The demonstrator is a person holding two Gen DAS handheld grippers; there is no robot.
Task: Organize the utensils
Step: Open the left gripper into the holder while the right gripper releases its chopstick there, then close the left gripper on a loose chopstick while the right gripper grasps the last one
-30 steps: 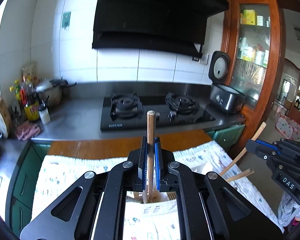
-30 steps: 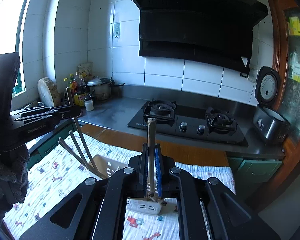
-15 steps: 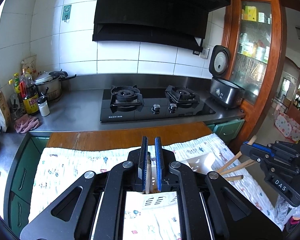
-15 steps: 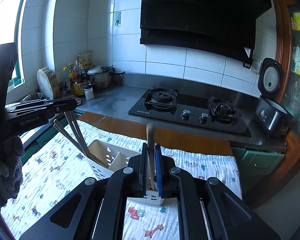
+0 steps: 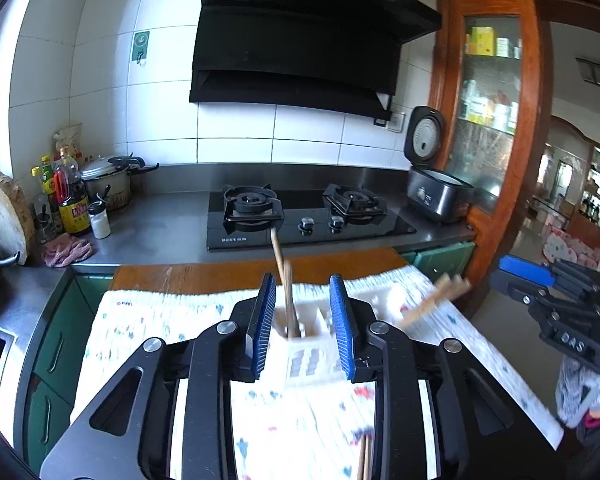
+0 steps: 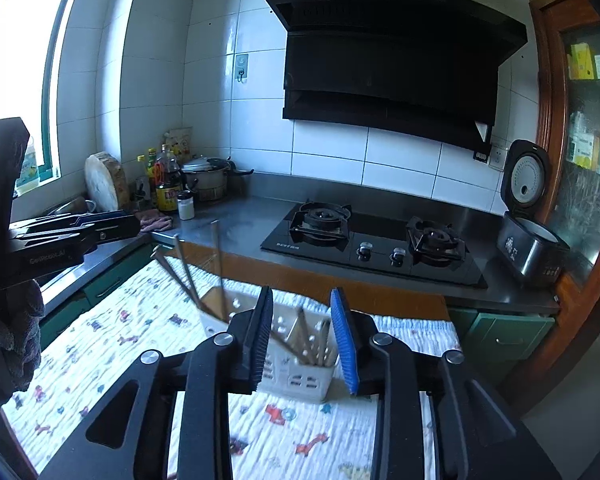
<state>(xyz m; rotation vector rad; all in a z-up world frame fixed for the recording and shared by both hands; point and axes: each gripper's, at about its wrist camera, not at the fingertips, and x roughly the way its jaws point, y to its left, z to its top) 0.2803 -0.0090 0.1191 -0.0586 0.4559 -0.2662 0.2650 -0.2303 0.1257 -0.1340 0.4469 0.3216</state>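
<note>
My left gripper (image 5: 303,322) had its blue pads (image 5: 263,328) apart, having just been opening, and they pressed on nothing. Two chopsticks (image 5: 287,296) stood between the jaws but clear of both pads, their lower ends down in the white holder (image 5: 306,354) and their tops leaning toward the stove (image 5: 300,220). The holder sat on the printed cloth (image 5: 152,320), on the near side of the stove, with a strip of bare wooden table (image 5: 204,276) between cloth and steel counter. More chopsticks (image 5: 436,296), blurred, slanted out of the holder's right end, toward my right gripper (image 5: 540,280), which showed at that edge of the view. Another pair (image 5: 365,460) lay on the cloth at the bottom edge, below the holder.

My right gripper (image 6: 305,342) likewise had its pads (image 6: 260,340) parted after just opening, gripping nothing. Between them I saw the holder (image 6: 300,376) with several chopsticks (image 6: 306,340) leaning in its near compartment, free of both pads. Three more (image 6: 204,272) rose from the far compartment, tilted left, away from the stove (image 6: 376,244). My left gripper (image 6: 80,232) showed at the left edge, beside those three; whether it touched them I could not tell.

Left of the stove on the counter stood bottles (image 6: 166,184), a pot (image 6: 206,178) and a round wooden board (image 6: 104,180); right of the stove sat a rice cooker (image 6: 528,220) with its lid up. A black hood (image 6: 388,56) hung above the stove.
</note>
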